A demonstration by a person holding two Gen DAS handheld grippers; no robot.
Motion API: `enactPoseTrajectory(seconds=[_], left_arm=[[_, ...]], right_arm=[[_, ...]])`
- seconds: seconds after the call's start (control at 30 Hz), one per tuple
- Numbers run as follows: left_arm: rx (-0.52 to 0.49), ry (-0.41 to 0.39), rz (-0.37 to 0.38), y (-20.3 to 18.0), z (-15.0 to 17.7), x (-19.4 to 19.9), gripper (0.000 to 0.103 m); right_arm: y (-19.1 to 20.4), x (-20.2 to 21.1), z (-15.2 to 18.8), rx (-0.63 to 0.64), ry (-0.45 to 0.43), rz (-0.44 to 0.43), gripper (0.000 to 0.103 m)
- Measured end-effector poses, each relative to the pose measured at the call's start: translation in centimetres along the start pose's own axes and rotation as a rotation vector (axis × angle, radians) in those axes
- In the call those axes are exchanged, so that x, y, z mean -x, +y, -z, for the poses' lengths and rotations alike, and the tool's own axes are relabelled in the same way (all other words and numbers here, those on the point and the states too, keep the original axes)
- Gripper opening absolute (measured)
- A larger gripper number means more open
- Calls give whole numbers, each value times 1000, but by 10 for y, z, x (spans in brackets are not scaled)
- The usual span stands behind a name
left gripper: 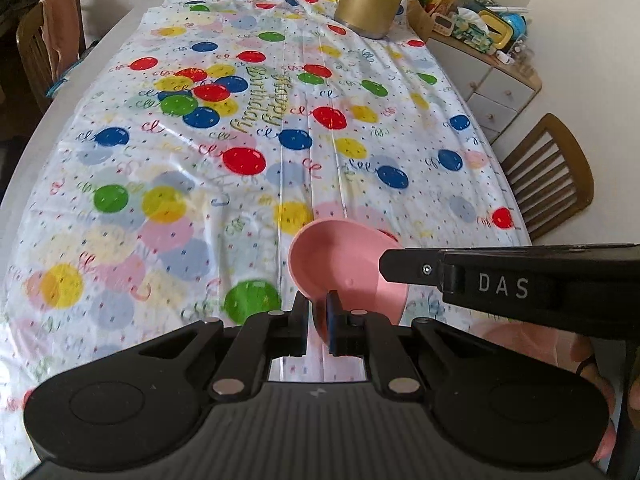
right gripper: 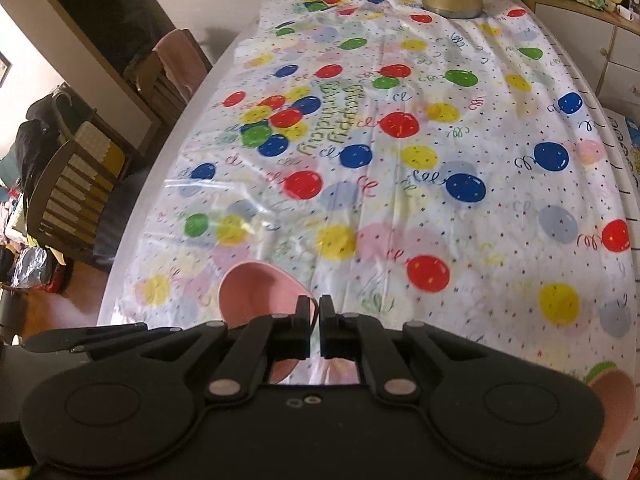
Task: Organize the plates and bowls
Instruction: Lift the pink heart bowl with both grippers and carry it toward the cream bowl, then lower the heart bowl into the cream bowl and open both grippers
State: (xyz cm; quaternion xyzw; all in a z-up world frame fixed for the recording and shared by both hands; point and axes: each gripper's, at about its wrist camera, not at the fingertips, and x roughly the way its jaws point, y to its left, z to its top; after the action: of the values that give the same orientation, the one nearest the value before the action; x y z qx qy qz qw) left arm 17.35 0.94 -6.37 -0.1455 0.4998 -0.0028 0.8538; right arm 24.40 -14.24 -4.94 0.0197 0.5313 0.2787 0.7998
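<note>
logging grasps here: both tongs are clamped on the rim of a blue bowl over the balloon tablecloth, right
Not quite: the bowl is pink, not blue, as the left wrist view shows. The rest holds: the left tongs and right tongs are both clamped on its rim over the balloon tablecloth.

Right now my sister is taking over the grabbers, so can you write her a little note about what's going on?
Left gripper: shut on the rim of the pink bowl, which is tilted up off the tablecloth.
Right gripper: shut on the same bowl's rim from the other side, so both grippers hold it.
Other things: something else pink lies low at the right under the right gripper, too blurry to say whether it is a plate or a bowl. A gold kettle stands at the far end.
Done: the bowl is picked up.
Left: set it in its place, probably with the other pink piece. Don't let go early.
</note>
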Motion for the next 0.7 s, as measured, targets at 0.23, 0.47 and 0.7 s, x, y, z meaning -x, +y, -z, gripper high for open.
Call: enactPoseTrajectory(seconds=[0.23, 0.47, 0.7], left_arm=[[-3, -10, -6, 7, 25, 27, 8], [-4, -19, -13, 17, 48, 48, 8], [-9, 2, -28, 26, 71, 58, 8]], right_arm=[[23, 16, 26, 17, -13, -5, 3], [44, 27, 48, 36, -22, -11, 3], [60, 27, 69, 47, -6, -17, 3]])
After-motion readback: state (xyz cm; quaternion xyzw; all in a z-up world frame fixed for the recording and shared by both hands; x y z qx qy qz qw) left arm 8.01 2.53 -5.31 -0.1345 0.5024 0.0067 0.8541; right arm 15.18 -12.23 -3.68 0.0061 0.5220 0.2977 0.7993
